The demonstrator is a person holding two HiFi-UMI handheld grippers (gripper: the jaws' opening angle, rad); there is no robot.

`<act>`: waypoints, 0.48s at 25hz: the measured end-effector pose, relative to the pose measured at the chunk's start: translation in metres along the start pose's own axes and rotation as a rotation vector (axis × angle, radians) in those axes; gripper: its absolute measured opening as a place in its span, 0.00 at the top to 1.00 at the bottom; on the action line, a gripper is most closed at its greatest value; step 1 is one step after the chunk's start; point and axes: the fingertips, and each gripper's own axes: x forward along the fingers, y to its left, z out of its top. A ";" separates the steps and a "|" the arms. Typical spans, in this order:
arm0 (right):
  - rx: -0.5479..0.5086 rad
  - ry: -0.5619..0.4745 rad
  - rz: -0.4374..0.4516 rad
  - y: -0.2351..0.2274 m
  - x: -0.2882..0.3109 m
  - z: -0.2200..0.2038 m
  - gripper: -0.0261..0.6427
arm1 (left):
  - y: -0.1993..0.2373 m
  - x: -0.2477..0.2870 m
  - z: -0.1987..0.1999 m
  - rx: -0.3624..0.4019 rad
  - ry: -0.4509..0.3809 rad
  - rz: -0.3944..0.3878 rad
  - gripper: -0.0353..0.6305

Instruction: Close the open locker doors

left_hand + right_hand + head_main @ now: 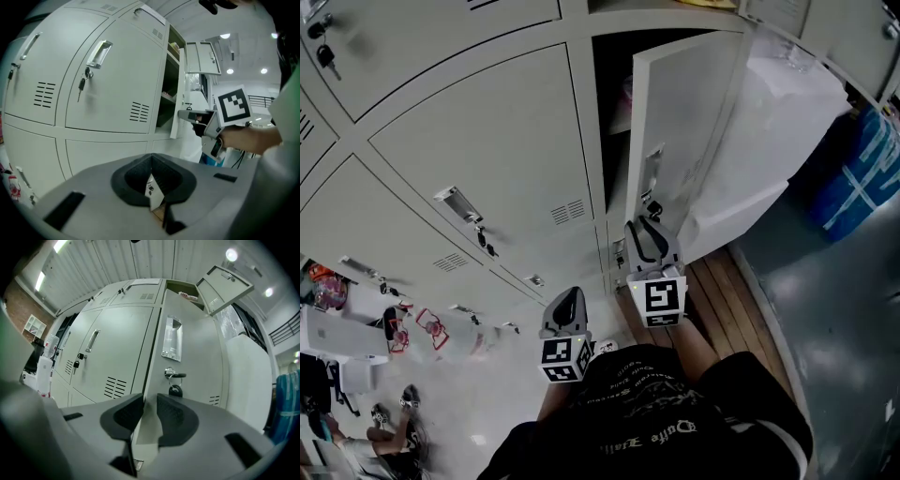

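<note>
One grey locker door (684, 122) stands partly open from the bank of lockers, its key (174, 376) hanging in the lock under the recessed handle (171, 338). My right gripper (649, 244) points level at this door's free edge and is shut on it, the edge between the pads (149, 401). From the left gripper view the door (177, 93) is seen edge-on, with the right gripper (187, 114) at it. My left gripper (565, 309) hangs lower and to the left, in front of the closed lockers, shut and holding nothing (151, 164). Higher up, a second door (225, 287) is swung open.
Closed lockers (487, 141) with keys fill the left. To the right of the open door is a white covered bulk (778, 122), and a blue bag (862, 178) beyond it. A wooden strip (727, 300) runs along the floor. Shoes and clutter (394, 412) lie at lower left.
</note>
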 end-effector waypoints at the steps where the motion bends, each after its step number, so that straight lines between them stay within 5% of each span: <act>1: 0.002 -0.001 -0.007 0.001 0.004 0.000 0.83 | 0.002 0.000 0.000 -0.002 -0.002 0.006 0.94; 12: 0.016 0.019 -0.032 0.010 0.051 0.003 0.83 | 0.020 0.004 0.001 -0.014 -0.010 0.063 0.94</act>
